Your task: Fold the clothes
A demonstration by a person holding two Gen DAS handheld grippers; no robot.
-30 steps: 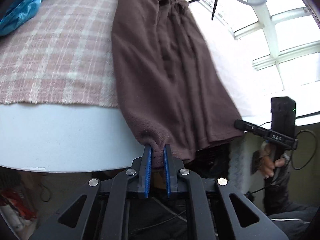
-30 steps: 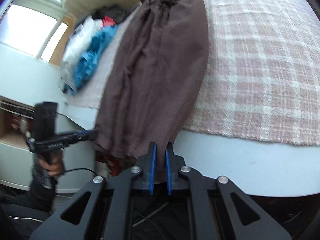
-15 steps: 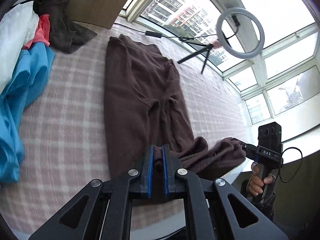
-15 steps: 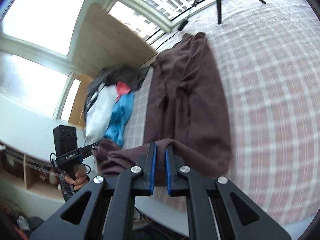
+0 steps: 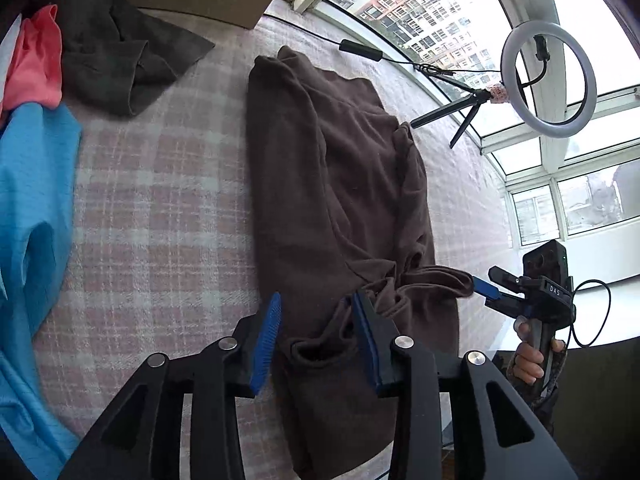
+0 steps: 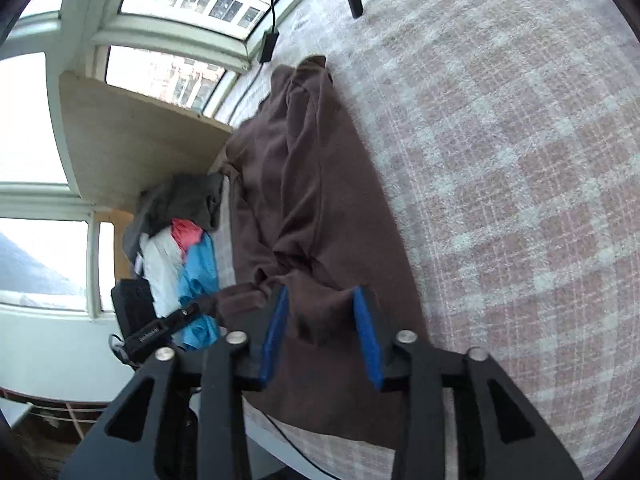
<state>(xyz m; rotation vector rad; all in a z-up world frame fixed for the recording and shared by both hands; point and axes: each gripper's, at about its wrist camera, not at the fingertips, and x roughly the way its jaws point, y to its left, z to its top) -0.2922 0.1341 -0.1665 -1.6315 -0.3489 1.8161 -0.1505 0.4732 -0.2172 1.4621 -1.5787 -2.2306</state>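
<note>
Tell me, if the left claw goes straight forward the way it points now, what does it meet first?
Most likely the brown garment: the open left claw already straddles its folded-up end, and the cloth runs on ahead along the plaid blanket. Depth is unclear.

- The brown trousers (image 5: 332,208) (image 6: 316,200) are a soft, fleecy dark brown garment lying lengthwise on the pink and white plaid surface.
- The waistband end lies far from both cameras, toward the windows, slightly bunched.
- The near part is doubled back over the rest: the leg ends lie on top in a rumpled fold, with an open cuff (image 5: 316,354) facing the left wrist camera.
- The long side edges run fairly straight; wrinkles cross the middle.
</note>
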